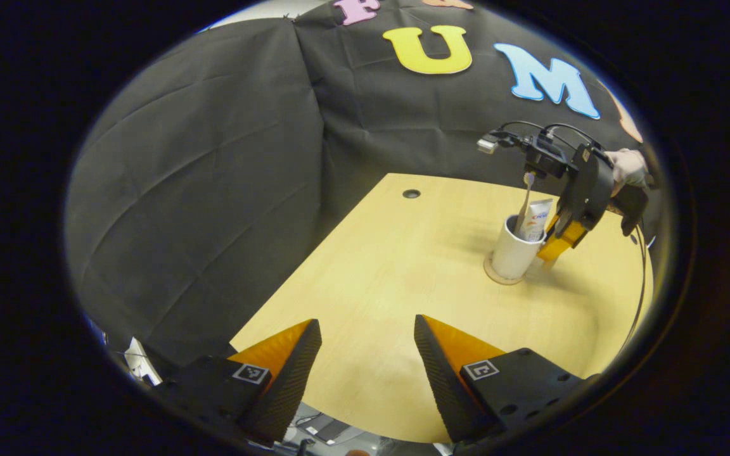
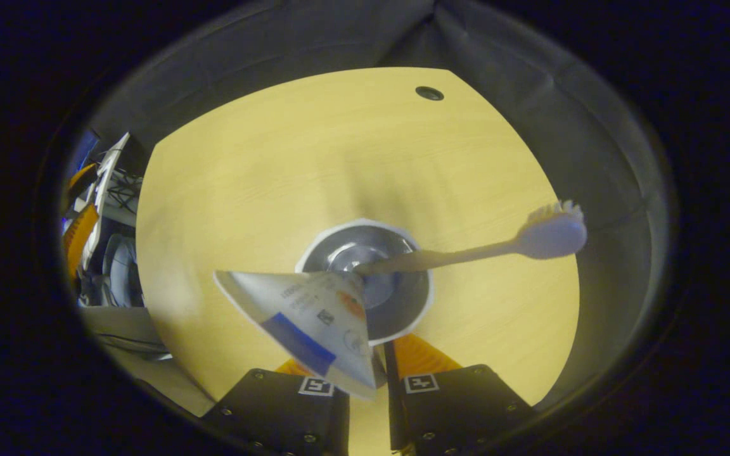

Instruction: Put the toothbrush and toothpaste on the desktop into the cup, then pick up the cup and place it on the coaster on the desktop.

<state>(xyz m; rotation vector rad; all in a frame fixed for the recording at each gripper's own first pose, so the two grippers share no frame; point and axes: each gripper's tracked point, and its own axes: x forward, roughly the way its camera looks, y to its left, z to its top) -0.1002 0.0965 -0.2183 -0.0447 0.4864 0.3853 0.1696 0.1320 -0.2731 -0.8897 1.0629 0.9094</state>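
Left gripper view: the left gripper [image 1: 368, 361] hangs over the near edge of a pale wooden desktop [image 1: 403, 297], its two fingers spread wide with nothing between them. Farther off, a white cup [image 1: 516, 252] stands on a round coaster [image 1: 498, 277], holding a toothbrush [image 1: 523, 202] and a toothpaste tube [image 1: 537, 220]. The right gripper [image 1: 558, 244], held by a hand [image 1: 628, 168], sits against the cup's far side. In the right gripper view its fingers are close together at the cup's rim; whether they press it, I cannot tell.

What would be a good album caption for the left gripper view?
Cup holding toothbrush and toothpaste stands on the coaster; right gripper beside it.
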